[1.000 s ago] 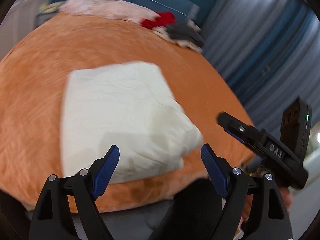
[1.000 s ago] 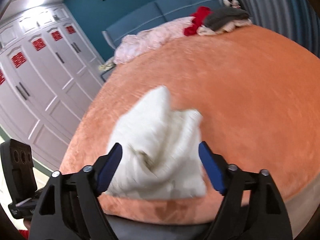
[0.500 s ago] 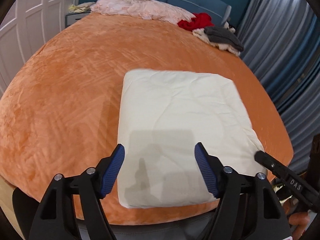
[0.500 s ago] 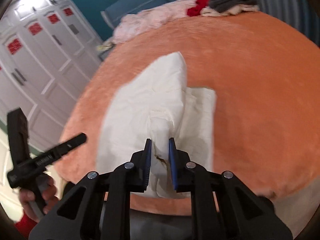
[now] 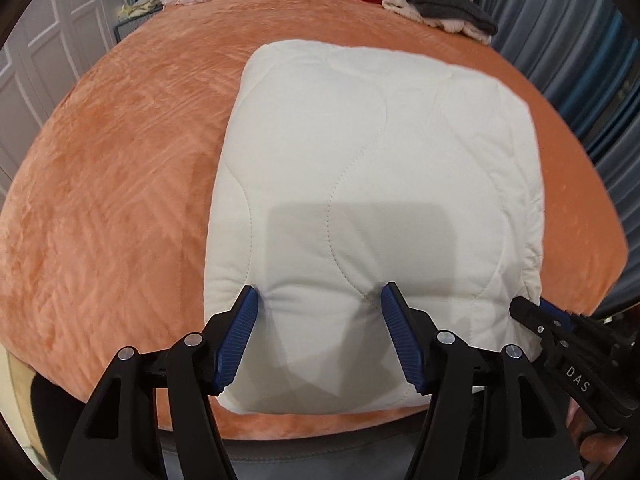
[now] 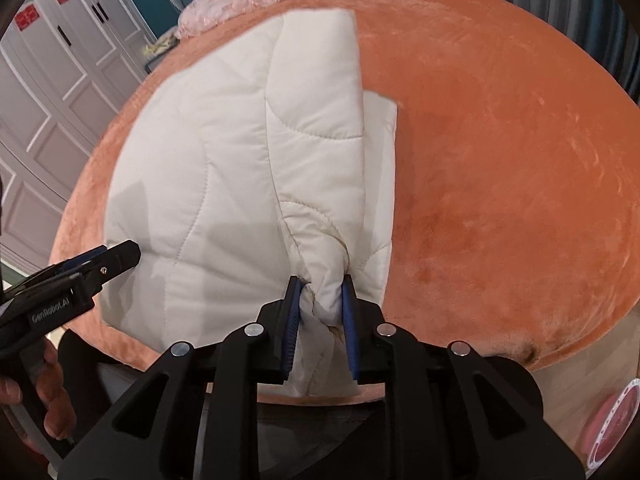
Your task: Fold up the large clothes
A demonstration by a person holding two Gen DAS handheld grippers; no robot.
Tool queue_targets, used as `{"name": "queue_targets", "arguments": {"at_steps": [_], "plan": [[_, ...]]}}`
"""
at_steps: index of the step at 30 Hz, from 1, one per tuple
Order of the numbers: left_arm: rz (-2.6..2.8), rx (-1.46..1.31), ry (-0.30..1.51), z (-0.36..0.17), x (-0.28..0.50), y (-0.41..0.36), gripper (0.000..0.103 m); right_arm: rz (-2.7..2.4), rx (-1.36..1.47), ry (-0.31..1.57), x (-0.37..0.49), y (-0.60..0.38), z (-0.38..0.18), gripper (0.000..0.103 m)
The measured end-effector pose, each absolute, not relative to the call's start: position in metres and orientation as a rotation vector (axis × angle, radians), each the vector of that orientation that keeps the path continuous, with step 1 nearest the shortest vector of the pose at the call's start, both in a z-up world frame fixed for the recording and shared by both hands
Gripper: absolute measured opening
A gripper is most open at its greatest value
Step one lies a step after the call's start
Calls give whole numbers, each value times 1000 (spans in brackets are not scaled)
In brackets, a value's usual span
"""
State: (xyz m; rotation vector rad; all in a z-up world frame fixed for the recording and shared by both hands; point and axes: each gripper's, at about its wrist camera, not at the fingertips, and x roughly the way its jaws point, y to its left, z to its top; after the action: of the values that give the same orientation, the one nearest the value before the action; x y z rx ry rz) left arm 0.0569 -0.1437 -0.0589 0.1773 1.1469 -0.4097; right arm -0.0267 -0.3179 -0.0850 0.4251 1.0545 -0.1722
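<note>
Right now the white quilted garment (image 5: 376, 184) lies folded into a thick pad on the orange bedspread (image 5: 112, 208), its near edge at the near side of the bed and its long axis running away toward the far clothes pile (image 5: 436, 8). The coming move turns on that near edge: both grippers meet it from the near side, pointing steeply down at it. The left gripper (image 5: 318, 312) sits over the near-left part of the edge with its jaws closing, the blue pads denting the padded cloth on either side of a broad bulge; the cloth is between them, but I would not call it a firm pinch yet. The right gripper (image 6: 320, 300) is at the near-right corner and grips a bunched wad of the same garment tightly between its pads, though its jaws are opening a little at this moment. From that pinch a raised ridge of fabric (image 6: 316, 128) runs toward the far end, with a thinner flap (image 6: 380, 152) lying beside it on the right. Each hand is nearest its own corner, so neither needs to cross. How many layers sit under the top one cannot be told, nor whether sleeves are tucked inside. The near underside of the pad is hidden behind the gripper bodies, and the far clothes are too small to identify.
</note>
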Motion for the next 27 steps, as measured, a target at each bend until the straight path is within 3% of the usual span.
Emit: {"name": "queue_targets", "arguments": {"at_steps": [22,25,27], "plan": [[-345,251,1082,-88,72,-164,63,-197,411,1072,11,-321,-110,23],[-357,235,1084,-81,72,-161,64,-167,490,1050,-6,-328,-101,30],[-382,215,1093,-70,71,-154,64,-161,566,1052,-18,-337,-90,45]]}}
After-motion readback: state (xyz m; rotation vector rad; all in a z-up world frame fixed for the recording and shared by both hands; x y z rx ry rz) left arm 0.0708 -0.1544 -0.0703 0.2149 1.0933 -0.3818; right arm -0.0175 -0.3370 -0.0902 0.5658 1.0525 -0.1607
